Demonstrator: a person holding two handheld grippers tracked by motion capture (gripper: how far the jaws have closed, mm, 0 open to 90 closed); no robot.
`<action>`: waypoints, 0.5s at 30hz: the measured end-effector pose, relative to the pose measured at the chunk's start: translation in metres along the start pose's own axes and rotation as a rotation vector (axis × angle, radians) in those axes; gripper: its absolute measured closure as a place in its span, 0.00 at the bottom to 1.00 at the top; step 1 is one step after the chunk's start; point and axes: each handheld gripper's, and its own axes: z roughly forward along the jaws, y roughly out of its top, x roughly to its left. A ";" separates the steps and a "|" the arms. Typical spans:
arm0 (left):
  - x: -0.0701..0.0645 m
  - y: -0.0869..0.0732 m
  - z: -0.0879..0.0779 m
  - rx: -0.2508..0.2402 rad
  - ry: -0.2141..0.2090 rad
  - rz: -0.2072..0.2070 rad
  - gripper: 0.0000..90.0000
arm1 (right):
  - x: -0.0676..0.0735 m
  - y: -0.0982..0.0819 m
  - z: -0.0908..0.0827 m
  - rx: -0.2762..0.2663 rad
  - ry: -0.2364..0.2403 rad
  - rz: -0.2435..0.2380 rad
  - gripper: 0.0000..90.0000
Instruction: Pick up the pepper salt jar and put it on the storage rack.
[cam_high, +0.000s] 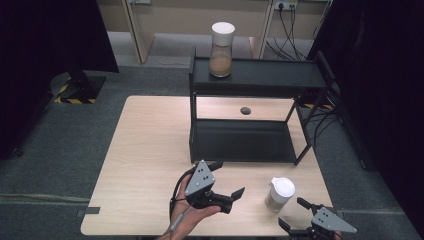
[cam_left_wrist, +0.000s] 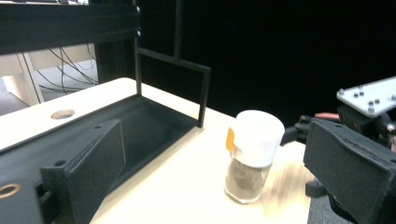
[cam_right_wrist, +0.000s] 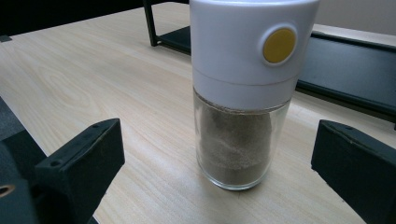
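At the near right corner of the table (cam_high: 150, 150) I find the small shaker jar (cam_high: 280, 194), upright, white cap on, brown powder filling its glass lower half. My right gripper (cam_high: 292, 214) sits just beside it on the near side, jaws spread wide and holding nothing; in the right gripper view the jar (cam_right_wrist: 240, 93) stands between the two jaws but apart from both, closer to the camera's centre than to either pad. My left gripper (cam_high: 231, 180) rests in the hand toward the middle of the near edge, also wide open and empty, pointed across at the jar (cam_left_wrist: 250, 158) from its left.

Judgement: the step in hand is the approach to grasp the small jar with the right gripper. Contact is not yet made.

Beyond it stands the black two-tier rack (cam_high: 250, 135), lower shelf bare, with a taller jar (cam_high: 222, 49) of similar kind on the upper shelf (a likely destination for the small one, though that is my inference only).

Next move, as I assess it: ease the right gripper forward until the glass body sits squarely between the pads, below the cap seam, then close evenly. The glass is smooth and the jar top-heavy with its cap, so an off-centre squeeze could tip or skid it toward the table edge.
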 end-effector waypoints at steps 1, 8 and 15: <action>0.000 -0.003 0.001 0.002 -0.002 -0.003 0.06 | 0.000 0.000 0.000 0.000 0.000 -0.001 0.03; 0.001 -0.019 0.003 0.015 -0.025 -0.009 0.05 | 0.000 0.000 0.000 -0.002 0.000 -0.001 0.03; -0.002 -0.032 0.003 0.032 -0.030 0.004 0.05 | 0.000 0.000 0.000 -0.002 0.003 -0.002 0.03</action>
